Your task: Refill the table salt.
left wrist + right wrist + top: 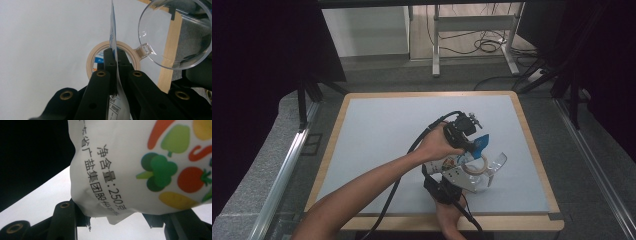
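My right gripper [451, 186] sits at the table's [377, 130] near edge, its jaws clamped around the lower end of the bag [140, 165]. My left gripper [115, 58] pinches the bag's thin top edge [113, 37] flat. The bag hangs between them, right of centre. Tape roll [113, 60] lies just under it, touching the clear cup [175, 35], which overhangs the right wooden rim. Broad bare surface lies left and beyond.
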A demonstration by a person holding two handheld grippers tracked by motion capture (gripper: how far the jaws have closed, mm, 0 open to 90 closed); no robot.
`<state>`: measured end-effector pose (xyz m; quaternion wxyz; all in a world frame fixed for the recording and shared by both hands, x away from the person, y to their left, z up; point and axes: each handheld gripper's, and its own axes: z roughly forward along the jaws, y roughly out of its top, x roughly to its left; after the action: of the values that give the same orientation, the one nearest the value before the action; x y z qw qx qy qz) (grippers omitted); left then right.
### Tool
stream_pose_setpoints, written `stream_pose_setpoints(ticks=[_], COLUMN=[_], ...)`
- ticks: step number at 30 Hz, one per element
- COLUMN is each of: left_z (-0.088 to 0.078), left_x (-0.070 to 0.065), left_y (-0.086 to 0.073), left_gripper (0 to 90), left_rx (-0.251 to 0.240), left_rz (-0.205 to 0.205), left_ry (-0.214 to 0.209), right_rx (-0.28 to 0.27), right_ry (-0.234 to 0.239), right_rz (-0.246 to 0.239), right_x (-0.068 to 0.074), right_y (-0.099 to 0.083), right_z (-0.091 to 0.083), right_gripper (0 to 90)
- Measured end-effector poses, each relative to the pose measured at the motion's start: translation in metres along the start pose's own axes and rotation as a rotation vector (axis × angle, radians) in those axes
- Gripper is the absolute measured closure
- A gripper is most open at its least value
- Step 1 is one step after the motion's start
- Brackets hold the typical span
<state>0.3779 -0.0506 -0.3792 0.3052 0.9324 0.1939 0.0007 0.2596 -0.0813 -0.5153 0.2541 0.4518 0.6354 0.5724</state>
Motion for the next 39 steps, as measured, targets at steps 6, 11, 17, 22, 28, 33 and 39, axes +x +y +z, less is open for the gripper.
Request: stream_pose_setpoints(ticks=[6, 11, 17, 22, 28, 33, 39], left_z=[0.0000, -0.0005, 0.0005, -0.0003, -0.0006, -0.0009, -0.0005], left_x=[0.0017, 0.0012, -0.0007, 0.0004, 0.0000, 0.0004, 0.0017], left_y=[0.0000, 0.0014, 0.0038, 0.0026, 0.0021, 0.0016, 0.0012], left_gripper=[90.0, 90.0, 90.0, 90.0, 90.0, 90.0, 90.0], left_rx=[0.008, 0.013, 0.014, 0.010, 0.012, 0.008, 0.009], left_rz=[-0.005, -0.004, 0.000, 0.001, 0.002, -0.003, -0.004], left_ry=[0.003, 0.010, 0.009, 0.006, 0.010, 0.007, 0.004], right_rx=[0.000, -0.001, -0.006, -0.007, -0.003, -0.004, -0.001], right_ry=[-0.001, 0.007, 0.003, 0.001, -0.004, -0.012, -0.014], right_rz=[0.001, -0.003, 0.000, -0.011, -0.018, -0.034, -0.038], right_x=[0.0011, 0.0010, -0.0002, 0.0002, 0.0007, 0.0005, 0.0000], right_y=[0.0011, 0.0026, 0.0036, 0.0034, 0.0026, 0.0019, 0.0009], right_z=[0.0013, 0.0012, -0.0002, -0.0002, 0.0008, 0.0014, 0.0020], right_gripper=[49.0, 49.1, 49.2, 49.3, 49.3, 49.4, 49.4])
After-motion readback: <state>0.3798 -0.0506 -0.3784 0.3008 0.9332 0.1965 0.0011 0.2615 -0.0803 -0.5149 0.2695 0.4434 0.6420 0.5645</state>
